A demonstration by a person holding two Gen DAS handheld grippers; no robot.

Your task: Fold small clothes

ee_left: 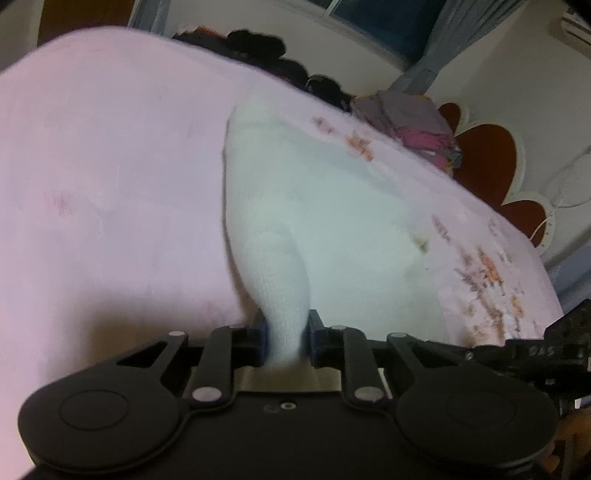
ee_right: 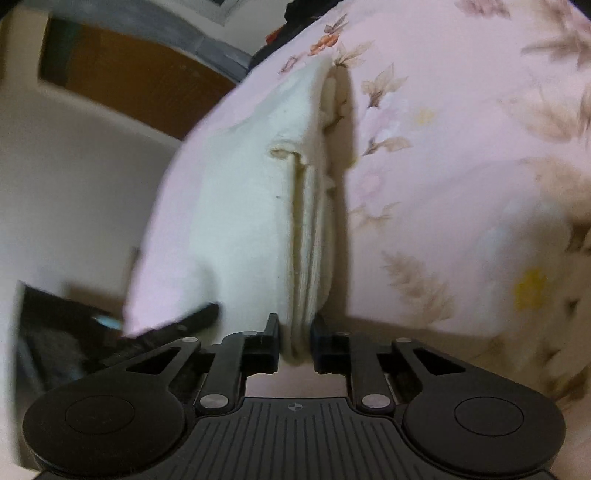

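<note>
A white knitted garment [ee_left: 295, 192] lies on a pink floral bedsheet [ee_left: 110, 166]. My left gripper [ee_left: 286, 338] is shut on a bunched corner of it, and the cloth rises from the jaws out over the bed. In the right wrist view the same white garment [ee_right: 243, 206] shows as several stacked layers seen edge-on. My right gripper [ee_right: 295, 341] is shut on that layered edge. The left gripper's black frame [ee_right: 192, 319] shows at the lower left of the right wrist view.
A heap of clothes [ee_left: 413, 125] and dark garments [ee_left: 258, 44] lie along the far side of the bed. A headboard with red panels [ee_left: 487, 155] and a curtained window [ee_left: 376, 18] stand beyond. A brown door [ee_right: 122, 70] is behind the bed.
</note>
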